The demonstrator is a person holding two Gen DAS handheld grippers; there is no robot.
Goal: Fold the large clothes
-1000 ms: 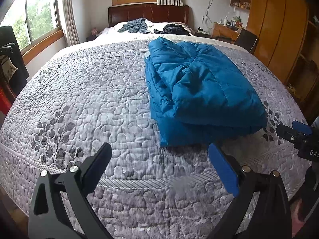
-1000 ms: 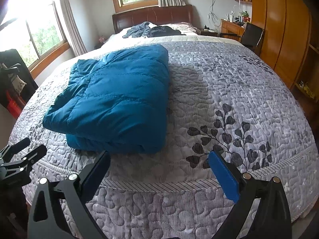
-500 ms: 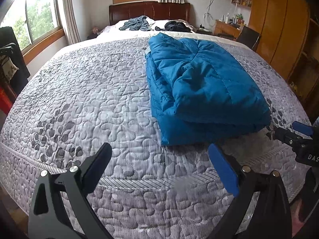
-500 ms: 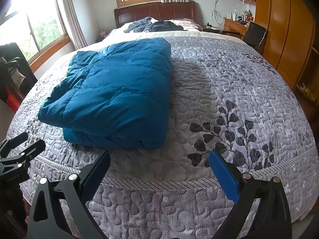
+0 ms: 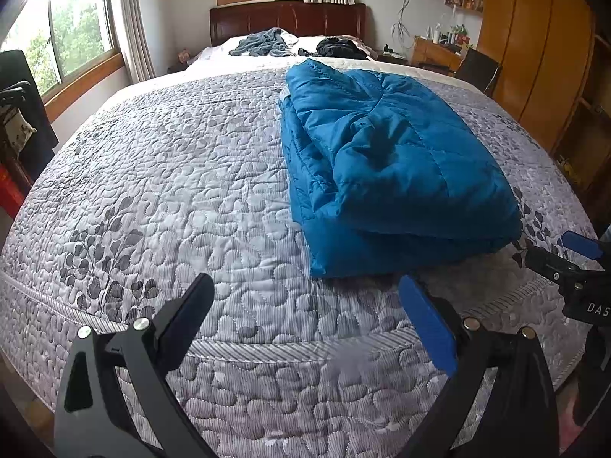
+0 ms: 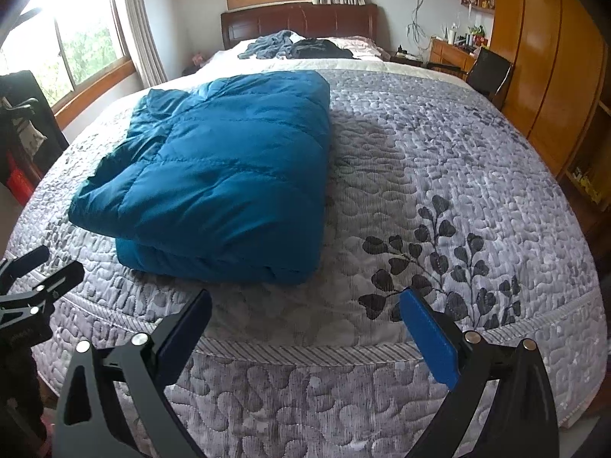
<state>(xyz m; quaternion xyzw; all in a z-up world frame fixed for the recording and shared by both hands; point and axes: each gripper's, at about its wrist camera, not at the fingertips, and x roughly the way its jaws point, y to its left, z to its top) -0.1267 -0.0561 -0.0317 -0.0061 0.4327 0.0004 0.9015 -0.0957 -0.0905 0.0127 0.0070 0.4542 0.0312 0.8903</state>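
**Inspector:** Starting at the left. The left gripper (image 5: 305, 305) is hovering over the near edge of the bed (image 5: 172, 198), jaws spread wide and carrying nothing. Nothing is lying between its fingers but the grey quilted cover.

**Assistant:** And the garment?

**Inspector:** The blue padded jacket (image 5: 389, 168) is lying on the bed, ahead and to the right of that gripper, already doubled into a thick, layered bundle. I am judging it light, soft and springy, with a slick shell; the layers are likely to slide and puff apart. The best hold looks to be the thick folded edge nearest the grippers, pinched through all layers at both corners.

**Assistant:** The right side?

**Inspector:** The right gripper (image 6: 305, 309) is hovering just short of the jacket's near right corner, equally wide apart and empty.
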